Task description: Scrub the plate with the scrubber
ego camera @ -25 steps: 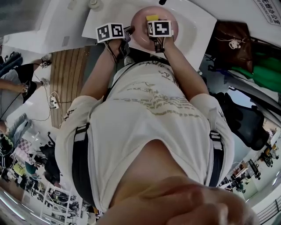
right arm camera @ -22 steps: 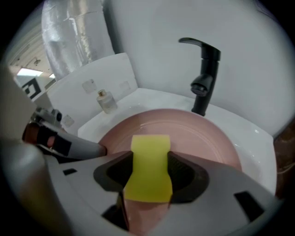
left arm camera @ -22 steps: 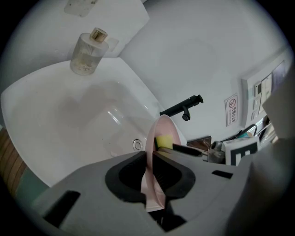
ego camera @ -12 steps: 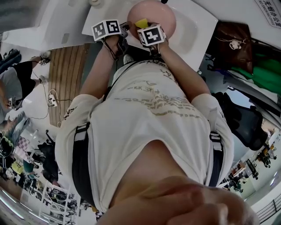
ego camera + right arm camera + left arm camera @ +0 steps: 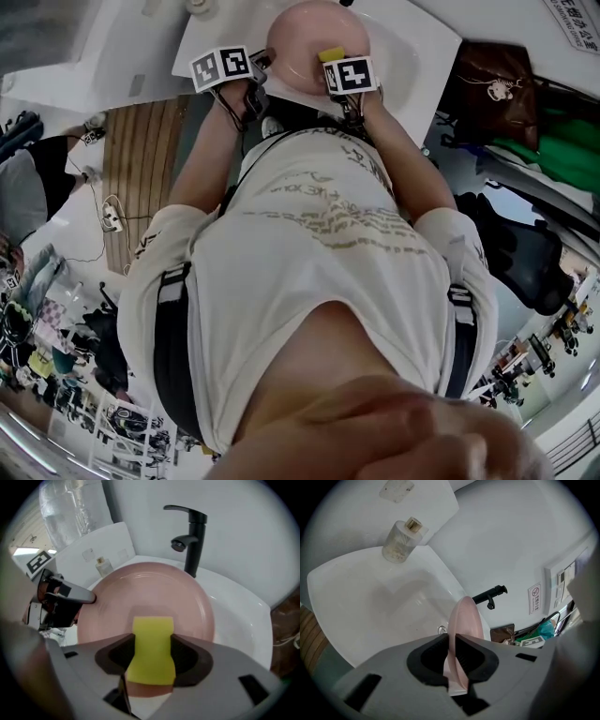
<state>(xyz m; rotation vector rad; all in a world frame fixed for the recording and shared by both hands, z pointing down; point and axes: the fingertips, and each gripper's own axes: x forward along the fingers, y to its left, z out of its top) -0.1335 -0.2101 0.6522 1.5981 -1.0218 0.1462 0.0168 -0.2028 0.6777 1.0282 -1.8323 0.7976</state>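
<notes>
The plate [image 5: 314,42] is held up over the sink [image 5: 412,47], not lying in it. The left gripper [image 5: 265,64] pinches the plate's left rim. In the left gripper view its jaws stand narrow with the pink plate [image 5: 464,625] thin and on edge between them, pads tight on both sides.

The right gripper [image 5: 335,67] comes at the plate's face from the near side. Its jaws squeeze the yellow scrubber [image 5: 151,653] in the middle, so the sides of it bend in. The front end of the scrubber lies over the middle of the plate [image 5: 150,597]. I cannot tell if it presses on the plate.

The black tap [image 5: 190,536] stands at the sink's back edge, just behind the plate's top rim, so room is tight there. To the right of the plate the white bowl of the sink [image 5: 239,616] is bare up to its right edge. A small bottle [image 5: 104,566] stands at the sink's back left corner, near the left gripper [image 5: 61,597].

The sink is white and shiny. A pale wall [image 5: 511,536] rises behind it. A brown bag [image 5: 492,84] lies past the sink's right edge.

There is one plate, one scrubber, one tap, one bottle, one sink and two grippers.
</notes>
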